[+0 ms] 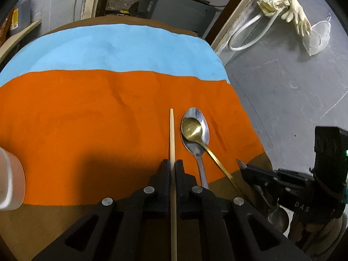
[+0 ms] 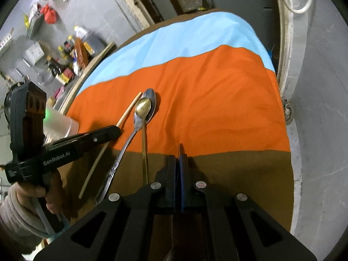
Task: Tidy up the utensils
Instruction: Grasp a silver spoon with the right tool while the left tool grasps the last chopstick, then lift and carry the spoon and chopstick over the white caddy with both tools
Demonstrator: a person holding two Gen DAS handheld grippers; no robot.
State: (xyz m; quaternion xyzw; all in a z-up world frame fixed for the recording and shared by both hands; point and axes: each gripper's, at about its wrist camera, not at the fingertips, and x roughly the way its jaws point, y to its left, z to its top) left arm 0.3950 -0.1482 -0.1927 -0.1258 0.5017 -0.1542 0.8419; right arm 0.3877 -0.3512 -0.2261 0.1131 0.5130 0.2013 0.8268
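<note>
My left gripper is shut on a wooden chopstick, which lies along the orange cloth; it also shows in the right wrist view. Beside it on the right a small gold spoon rests in the bowl of a larger silver spoon, handles pointing toward me; both show in the right wrist view, gold spoon and silver spoon. My right gripper is shut on a thin utensil with a dark blue handle and a metal tip, and a spoon bowl shows behind the grip.
The table carries an orange and light blue cloth with brown edges. A translucent plastic container stands at the left edge. Beyond the table are a grey floor, a hose and gloves, and cluttered shelves.
</note>
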